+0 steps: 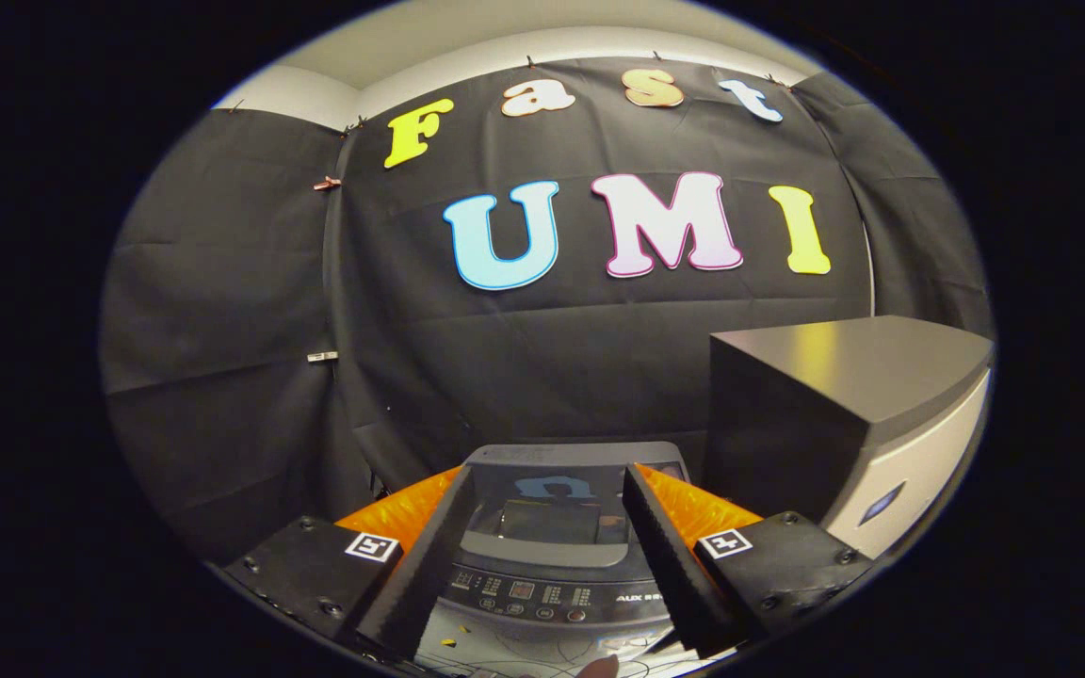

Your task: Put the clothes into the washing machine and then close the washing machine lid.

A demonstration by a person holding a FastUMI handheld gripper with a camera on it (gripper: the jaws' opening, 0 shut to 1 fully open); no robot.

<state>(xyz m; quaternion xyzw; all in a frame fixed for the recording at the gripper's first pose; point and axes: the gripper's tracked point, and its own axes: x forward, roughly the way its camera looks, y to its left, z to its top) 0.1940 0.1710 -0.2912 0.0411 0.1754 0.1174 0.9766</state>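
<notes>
Nearest to my camera the gripper (547, 556) has its fingers (425, 565) spread wide with nothing held between them — through the gap I see the washing machine (552, 565), its control panel (542, 595) closest and its dark glass lid (547, 518) lying shut just beyond, reflecting the booth. Orange cloth (406, 513) shows on both sides of the machine, behind the fingers, though I cannot tell whether it is clothing. Off past the right finger stands a grey box-like cabinet (844, 405) with a pale front, against the black wall (222, 330).
</notes>
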